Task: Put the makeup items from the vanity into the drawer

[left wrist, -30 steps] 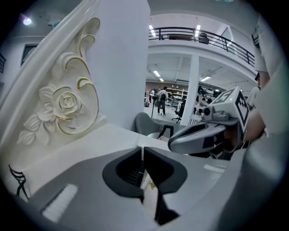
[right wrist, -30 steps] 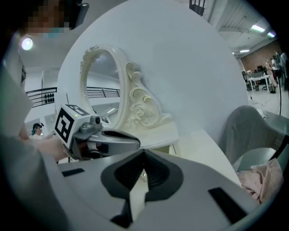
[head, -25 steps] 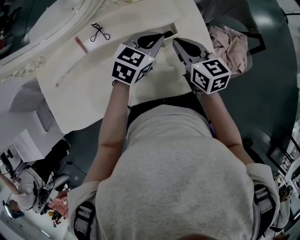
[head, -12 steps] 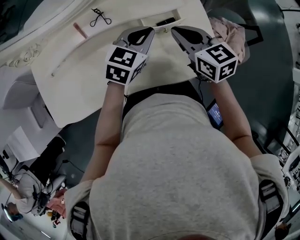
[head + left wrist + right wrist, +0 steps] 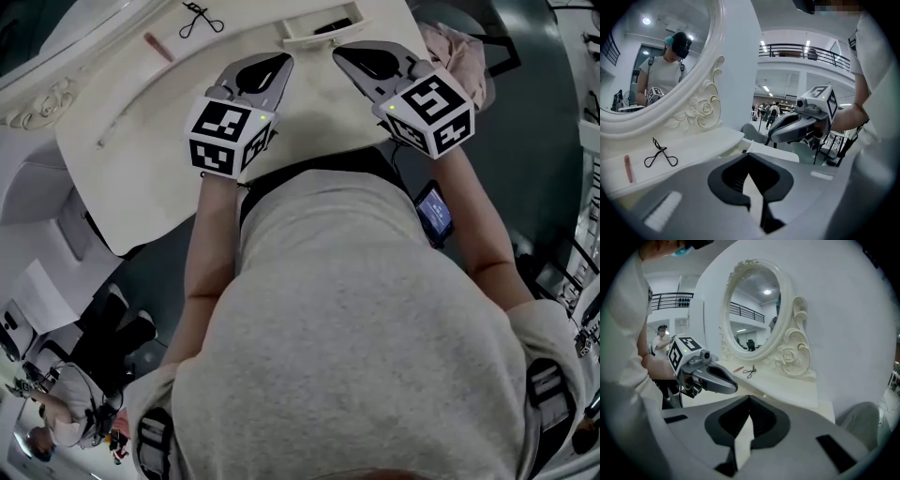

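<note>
A black eyelash curler (image 5: 194,17) and a pink stick (image 5: 157,45) lie at the back of the cream vanity top (image 5: 141,178). A thin pale stick (image 5: 119,129) lies nearer the left edge. The drawer (image 5: 317,37) stands partly open at the front, with a dark item (image 5: 333,25) inside. My left gripper (image 5: 281,59) is shut and empty just short of the drawer. My right gripper (image 5: 339,52) is beside it, also shut and empty. The left gripper view shows the curler (image 5: 660,157) and the pink stick (image 5: 628,168) below the mirror.
An oval mirror (image 5: 757,310) in a carved cream frame rises behind the vanity. A pink cloth (image 5: 459,56) lies on a seat to the right. A small lit screen (image 5: 434,211) hangs at the person's right hip. People stand in the hall at lower left.
The vanity has slid upward in the head view. More of the drawer's inside shows, with the dark item now visible. Both grippers stay shut, side by side.
</note>
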The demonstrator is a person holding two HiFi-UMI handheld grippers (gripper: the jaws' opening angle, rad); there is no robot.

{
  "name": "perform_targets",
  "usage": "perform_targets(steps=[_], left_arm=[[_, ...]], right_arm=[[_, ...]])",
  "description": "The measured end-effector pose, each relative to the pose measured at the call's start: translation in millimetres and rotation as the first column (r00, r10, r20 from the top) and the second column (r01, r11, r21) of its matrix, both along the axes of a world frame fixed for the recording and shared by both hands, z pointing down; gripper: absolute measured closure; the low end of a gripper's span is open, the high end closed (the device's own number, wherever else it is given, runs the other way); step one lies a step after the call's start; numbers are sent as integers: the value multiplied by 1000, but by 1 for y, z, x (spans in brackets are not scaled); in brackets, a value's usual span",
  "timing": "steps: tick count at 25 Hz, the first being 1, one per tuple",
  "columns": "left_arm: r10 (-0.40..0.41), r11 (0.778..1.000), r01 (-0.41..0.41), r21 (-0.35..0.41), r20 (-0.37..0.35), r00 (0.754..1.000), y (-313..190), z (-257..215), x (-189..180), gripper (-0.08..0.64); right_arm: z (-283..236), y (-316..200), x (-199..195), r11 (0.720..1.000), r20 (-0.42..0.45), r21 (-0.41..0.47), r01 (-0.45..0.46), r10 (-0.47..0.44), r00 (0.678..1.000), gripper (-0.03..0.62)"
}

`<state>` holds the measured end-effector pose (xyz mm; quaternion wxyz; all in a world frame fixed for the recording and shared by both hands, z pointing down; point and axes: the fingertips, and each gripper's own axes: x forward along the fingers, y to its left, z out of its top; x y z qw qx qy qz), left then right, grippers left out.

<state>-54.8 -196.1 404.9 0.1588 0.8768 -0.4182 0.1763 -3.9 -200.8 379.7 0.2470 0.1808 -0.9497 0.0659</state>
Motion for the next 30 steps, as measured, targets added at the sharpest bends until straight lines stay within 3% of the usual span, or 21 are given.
perform_targets(steps=[4,12,22,30], left_arm=[[-29,1000,29,8,-48,998,6,-1,-8,551],[-79,991,95,94,-154,985,2,-27,-19,551],[-145,987,152,44,-126,981,0,-15,-29,551],[-134,991,136,-2,-149,980,4,-6,-22,551]], right_arm=[[-16,5,-18,997,-2,49,59,-59,998,584],[-32,3,-48,996,71,83,-8,2,998,584],[-19,0,-55,991,126,-3,-137,136,983,584],[-6,12,-58,997,110,-30,-74,77,991,584]])
